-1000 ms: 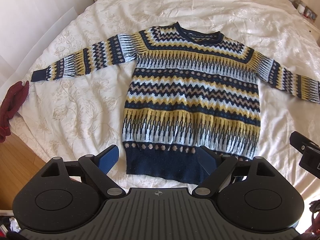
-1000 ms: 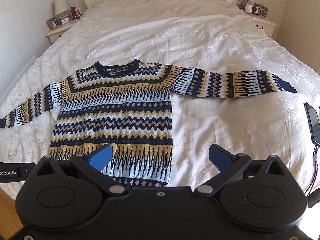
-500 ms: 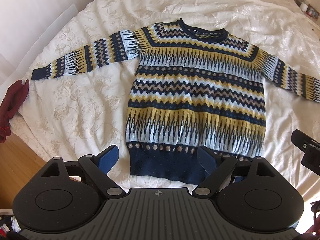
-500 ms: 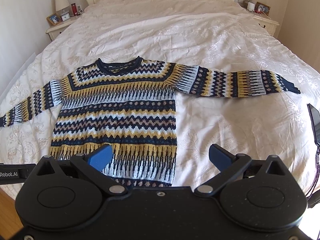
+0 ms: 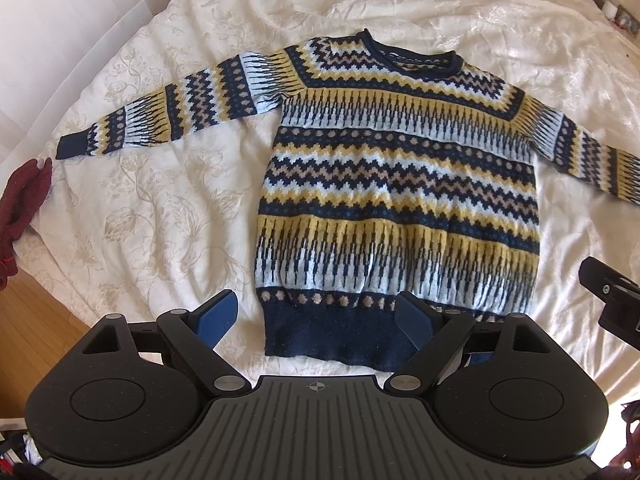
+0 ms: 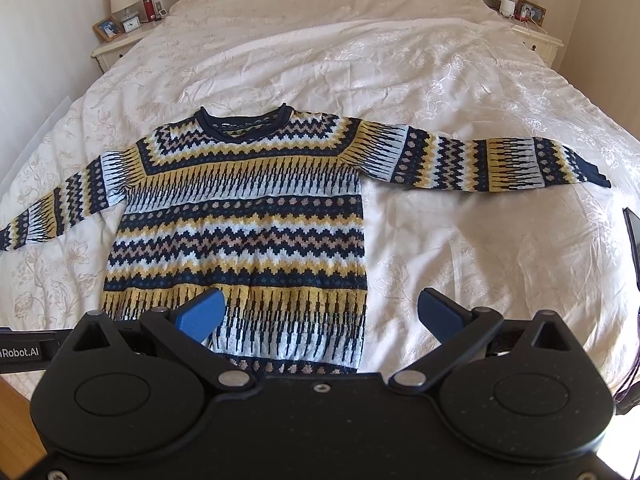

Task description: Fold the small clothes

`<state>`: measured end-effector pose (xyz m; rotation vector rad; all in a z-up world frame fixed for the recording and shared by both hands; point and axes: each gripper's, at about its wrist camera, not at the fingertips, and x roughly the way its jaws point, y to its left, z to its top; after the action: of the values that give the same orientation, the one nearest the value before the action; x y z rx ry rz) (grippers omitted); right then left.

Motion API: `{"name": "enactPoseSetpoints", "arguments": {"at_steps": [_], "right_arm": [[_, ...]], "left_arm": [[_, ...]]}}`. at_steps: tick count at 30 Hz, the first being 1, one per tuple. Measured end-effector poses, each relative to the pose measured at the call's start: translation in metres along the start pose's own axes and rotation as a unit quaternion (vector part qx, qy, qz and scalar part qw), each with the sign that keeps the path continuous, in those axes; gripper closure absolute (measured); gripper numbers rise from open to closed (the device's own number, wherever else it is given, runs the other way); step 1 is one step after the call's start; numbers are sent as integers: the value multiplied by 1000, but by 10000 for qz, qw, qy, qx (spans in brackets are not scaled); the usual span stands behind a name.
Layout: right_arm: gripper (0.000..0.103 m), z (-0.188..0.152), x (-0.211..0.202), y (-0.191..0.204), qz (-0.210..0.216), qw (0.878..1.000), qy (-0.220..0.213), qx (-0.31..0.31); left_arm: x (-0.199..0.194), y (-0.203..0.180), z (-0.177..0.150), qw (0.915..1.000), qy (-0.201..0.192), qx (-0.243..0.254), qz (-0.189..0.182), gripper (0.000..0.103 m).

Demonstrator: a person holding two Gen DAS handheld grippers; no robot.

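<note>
A patterned sweater [image 5: 396,184] in navy, yellow and pale blue lies flat on the white bedspread [image 5: 152,216], face up, both sleeves spread out sideways. My left gripper [image 5: 316,320] hovers open over the navy hem near its left corner, nothing between its blue pads. In the right wrist view the same sweater [image 6: 240,220] fills the left half, its right sleeve [image 6: 500,164] stretched toward the bed's right side. There my right gripper [image 6: 320,316] stands open above the sweater's lower right corner, holding nothing.
A dark red cloth [image 5: 22,208] hangs at the bed's left edge above wooden floor [image 5: 36,320]. Part of the other gripper [image 5: 612,300] shows at the right. Nightstands [image 6: 116,44] with lamps and frames flank the headboard. A dark phone [image 6: 633,240] lies at the right edge.
Both grippers have moved forward and lower toward the sweater, which now sits nearer in both views. Both stay open; the sweater has not moved.
</note>
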<state>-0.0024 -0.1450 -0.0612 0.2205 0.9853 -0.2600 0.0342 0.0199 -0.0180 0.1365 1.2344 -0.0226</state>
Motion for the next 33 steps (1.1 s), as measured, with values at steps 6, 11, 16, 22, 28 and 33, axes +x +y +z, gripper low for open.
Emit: {"name": "enactPoseSetpoints", "arguments": {"at_steps": [6, 11, 16, 22, 28, 33], "right_arm": [[1, 7, 8, 8, -78, 9999, 60, 62], [1, 16, 23, 17, 63, 9994, 332, 71], [1, 21, 34, 15, 137, 9985, 224, 474], [3, 29, 50, 5, -180, 9974, 179, 669], [8, 40, 62, -24, -517, 9969, 273, 531], [8, 54, 70, -72, -681, 9964, 188, 478]], "left_arm": [[8, 7, 13, 10000, 3, 52, -35, 17], [18, 14, 30, 9998, 52, 112, -157, 17], [34, 20, 48, 9994, 105, 236, -220, 17], [46, 18, 68, 9987, -119, 435, -241, 17], [59, 4, 85, 9978, -74, 513, -413, 17], [65, -14, 91, 9980, -19, 410, -473, 17]]}}
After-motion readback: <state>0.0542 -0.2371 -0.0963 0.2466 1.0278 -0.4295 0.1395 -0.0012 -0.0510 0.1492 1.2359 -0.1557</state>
